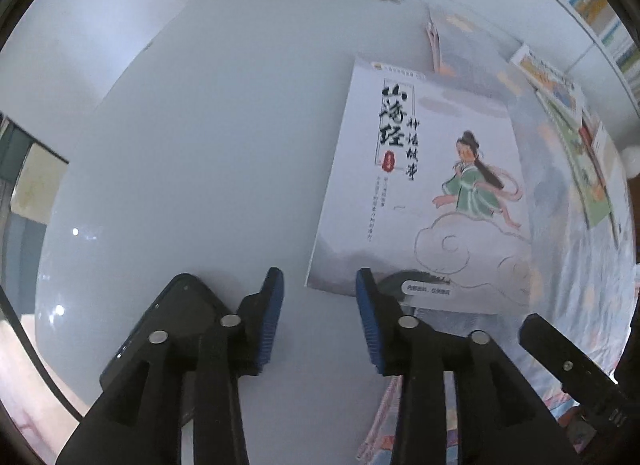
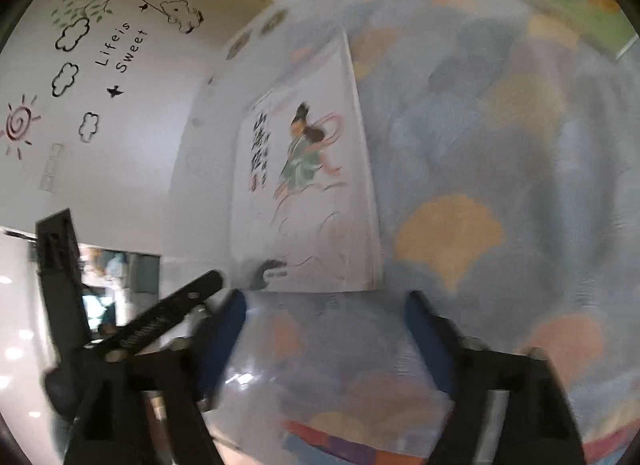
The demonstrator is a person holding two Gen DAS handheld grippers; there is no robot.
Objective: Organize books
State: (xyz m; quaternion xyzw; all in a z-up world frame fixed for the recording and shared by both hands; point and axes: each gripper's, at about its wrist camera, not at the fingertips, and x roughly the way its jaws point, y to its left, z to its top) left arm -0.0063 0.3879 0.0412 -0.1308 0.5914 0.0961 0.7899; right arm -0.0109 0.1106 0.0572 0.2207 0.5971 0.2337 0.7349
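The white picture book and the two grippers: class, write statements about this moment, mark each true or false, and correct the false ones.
1. The white picture book lies face up, its cover showing a figure in green on a cloud. True.
2. The left gripper is clamped on the book. False: its jaws are apart with nothing between them.
3. The right gripper is open. True.
4. The book lies fully on the white table. False: part of it rests on the patterned blue cloth.
5. Other books lie beyond it. True.

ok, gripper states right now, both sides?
Left gripper: open, holding nothing, near the white book.
Right gripper: open, holding nothing.
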